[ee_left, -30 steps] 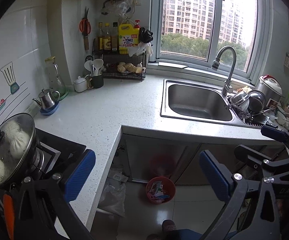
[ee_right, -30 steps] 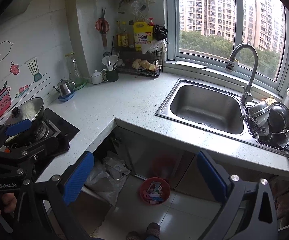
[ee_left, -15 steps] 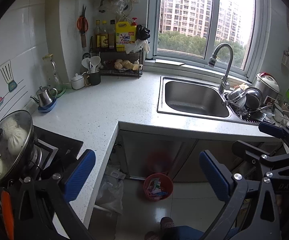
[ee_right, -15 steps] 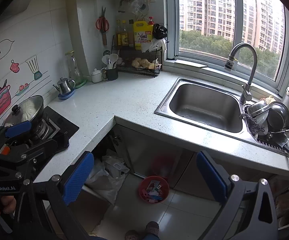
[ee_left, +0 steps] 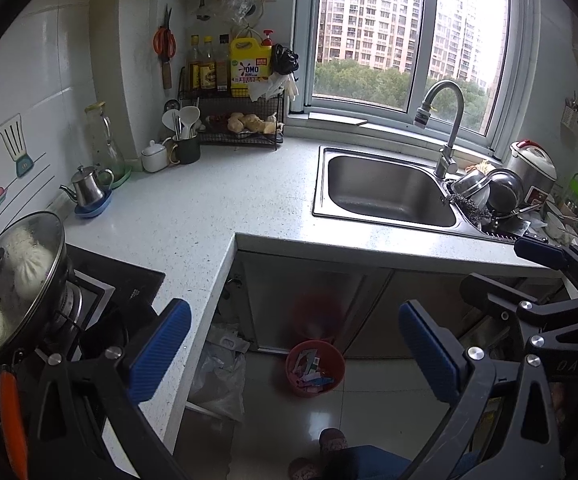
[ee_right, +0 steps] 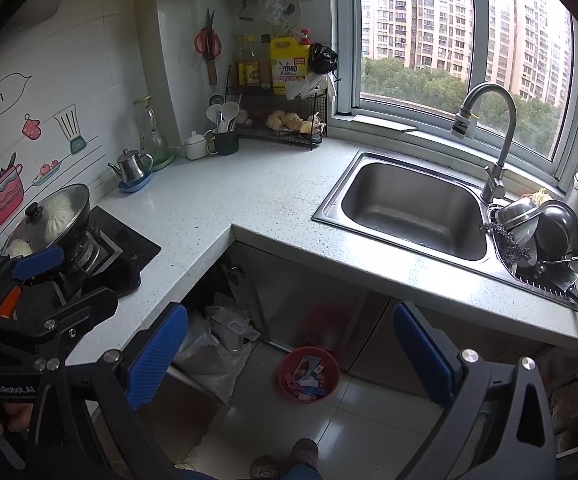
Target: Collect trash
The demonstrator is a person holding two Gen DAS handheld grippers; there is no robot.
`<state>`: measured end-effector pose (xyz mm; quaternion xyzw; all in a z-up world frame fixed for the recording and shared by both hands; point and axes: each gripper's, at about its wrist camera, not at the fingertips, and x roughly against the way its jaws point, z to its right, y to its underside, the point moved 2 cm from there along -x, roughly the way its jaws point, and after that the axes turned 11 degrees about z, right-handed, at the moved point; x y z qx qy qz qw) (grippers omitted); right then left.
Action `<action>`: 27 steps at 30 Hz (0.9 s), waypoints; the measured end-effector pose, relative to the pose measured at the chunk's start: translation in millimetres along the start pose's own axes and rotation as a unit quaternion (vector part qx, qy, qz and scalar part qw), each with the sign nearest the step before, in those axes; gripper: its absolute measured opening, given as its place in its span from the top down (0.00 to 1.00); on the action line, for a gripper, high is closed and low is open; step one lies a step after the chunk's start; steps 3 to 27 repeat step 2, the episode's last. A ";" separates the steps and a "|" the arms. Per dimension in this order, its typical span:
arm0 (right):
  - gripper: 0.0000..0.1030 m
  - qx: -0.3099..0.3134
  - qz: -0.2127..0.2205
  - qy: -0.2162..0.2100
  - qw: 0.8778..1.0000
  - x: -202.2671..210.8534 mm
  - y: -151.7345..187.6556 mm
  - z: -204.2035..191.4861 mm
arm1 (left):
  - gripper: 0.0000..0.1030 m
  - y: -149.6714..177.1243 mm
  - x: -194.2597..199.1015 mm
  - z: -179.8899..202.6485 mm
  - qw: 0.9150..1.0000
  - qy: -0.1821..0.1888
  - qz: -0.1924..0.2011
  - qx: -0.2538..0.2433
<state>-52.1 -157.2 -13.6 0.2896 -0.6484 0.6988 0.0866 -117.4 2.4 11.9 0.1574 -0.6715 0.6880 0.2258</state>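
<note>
A small red bin (ee_left: 315,368) full of paper scraps stands on the tiled floor under the L-shaped counter (ee_left: 217,200); it also shows in the right wrist view as the red bin (ee_right: 308,373). My left gripper (ee_left: 295,346) hangs open above the floor, with nothing between its blue pads. My right gripper (ee_right: 289,350) is open and empty too, held at the same height. Each gripper shows at the edge of the other's view. A crumpled plastic bag (ee_right: 219,344) lies under the counter's corner.
A lidded pan of buns (ee_left: 11,284) sits on the stove at left. Steel sink (ee_left: 385,192) with tap, stacked bowls (ee_left: 489,196) and a rice cooker at right. Rack with bottles (ee_left: 241,108), kettle and utensil cup at the back. A person's slippered feet (ee_right: 289,460) stand on the floor.
Both views have drawn back and risen slightly, so the counter and bin sit a little lower and farther. Both grippers stay open and empty.
</note>
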 end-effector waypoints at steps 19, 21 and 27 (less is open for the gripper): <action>0.01 -0.001 0.000 0.000 1.000 -0.1 0.0 0.0 | 0.00 0.8 -0.2 -0.3 1.000 0.004 -0.002 0.002; 0.01 -0.001 0.000 0.000 1.000 -0.1 0.0 0.0 | 0.00 0.8 -0.2 -0.3 1.000 0.004 -0.002 0.002; 0.01 -0.001 0.000 0.000 1.000 -0.1 0.0 0.0 | 0.00 0.8 -0.2 -0.3 1.000 0.004 -0.002 0.002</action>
